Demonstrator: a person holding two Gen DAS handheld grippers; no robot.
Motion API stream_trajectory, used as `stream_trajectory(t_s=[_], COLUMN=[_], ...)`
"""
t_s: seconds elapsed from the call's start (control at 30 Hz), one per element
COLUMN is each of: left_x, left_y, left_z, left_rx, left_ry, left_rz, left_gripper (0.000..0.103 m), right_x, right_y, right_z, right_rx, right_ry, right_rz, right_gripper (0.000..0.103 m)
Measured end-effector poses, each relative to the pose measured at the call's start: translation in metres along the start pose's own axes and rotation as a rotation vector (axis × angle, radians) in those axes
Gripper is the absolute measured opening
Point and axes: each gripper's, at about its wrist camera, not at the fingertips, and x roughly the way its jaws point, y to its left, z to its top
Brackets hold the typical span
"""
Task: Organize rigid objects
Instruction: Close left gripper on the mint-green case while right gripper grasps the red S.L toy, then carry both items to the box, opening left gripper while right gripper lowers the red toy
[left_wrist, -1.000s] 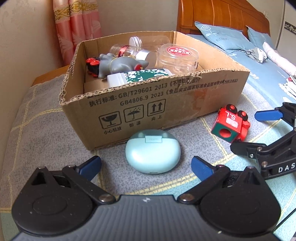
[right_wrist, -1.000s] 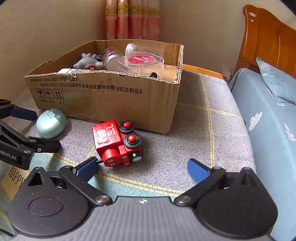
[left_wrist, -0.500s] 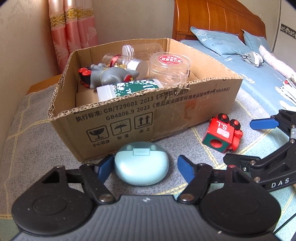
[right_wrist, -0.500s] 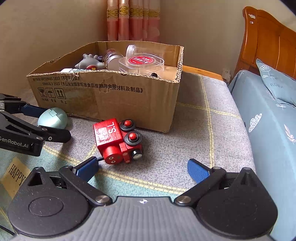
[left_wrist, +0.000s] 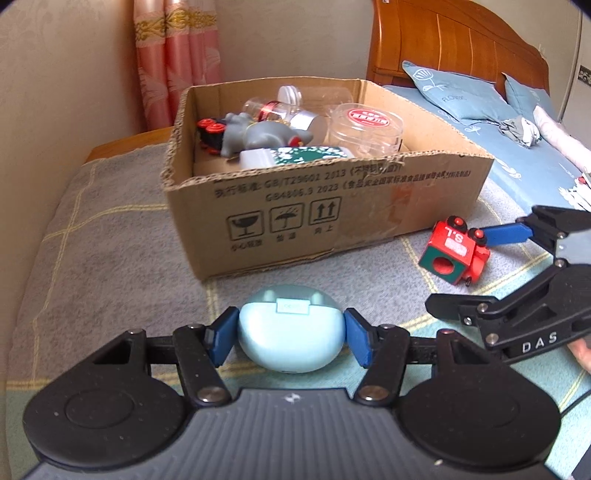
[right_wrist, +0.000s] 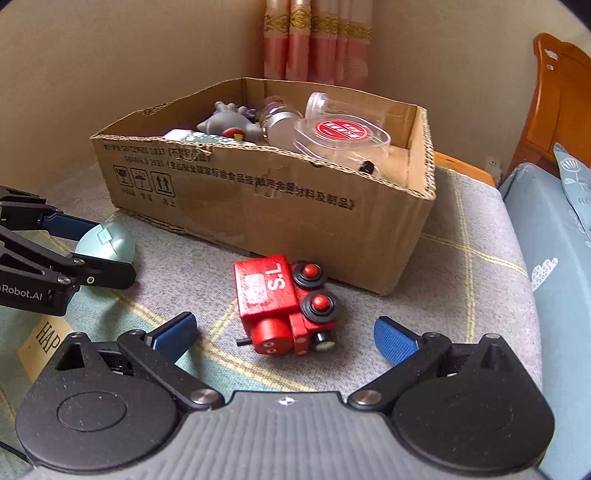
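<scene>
left gripper (left_wrist: 290, 341) clenched on earbud case (left_wrist: 290, 338); right gripper (right_wrist: 286, 338) spread wide, toy train (right_wrist: 284, 302) between.

Open grey checked blanket (left_wrist: 92, 236) at 9 to 11 o'clock of the left wrist view. Blocked at 12 by the brown cardboard box (left_wrist: 332, 206), already crowded inside. Narrow strip of blanket between box wall and small red wooden toy train (right_wrist: 284, 302). Free cloth at 2 o'clock beside the train in the right wrist view.
</scene>
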Motion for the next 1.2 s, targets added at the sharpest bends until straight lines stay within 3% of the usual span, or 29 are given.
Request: stream_trajectory(t_s=[0.4, 0.7, 0.87, 1.07, 1.2], left_x=[0.001, 0.000, 0.001, 0.000, -0.002], left_y=[0.002, 0.006, 0.006, 0.007, 0.006], left_z=[-0.001, -0.003, -0.001, 0.000, -0.001], left_rx=[0.024, 0.049, 0.055, 0.064, 0.071], left_ry=[0.000, 0.007, 0.010, 0.018, 0.025], left_rz=[0.004, -0.009, -0.015, -0.031, -0.033], left_gripper=[0.062, 0.069, 0.069, 0.061, 0.060], right_x=[0.007, -0.004, -0.005, -0.007, -0.010], right_y=[-0.004, -0.008, -0.005, 0.000, 0.002], right_z=[0.012, 0.012, 0.014, 0.015, 0.014], right_rx=[-0.076, -0.103, -0.130, -0.149, -0.154], right_ry=[0.021, 0.038, 0.037, 0.048, 0.049], right_rz=[0.069, 0.079, 0.060, 0.052, 0.046], right_gripper=[0.102, 0.075, 0.071, 0.055, 0.054])
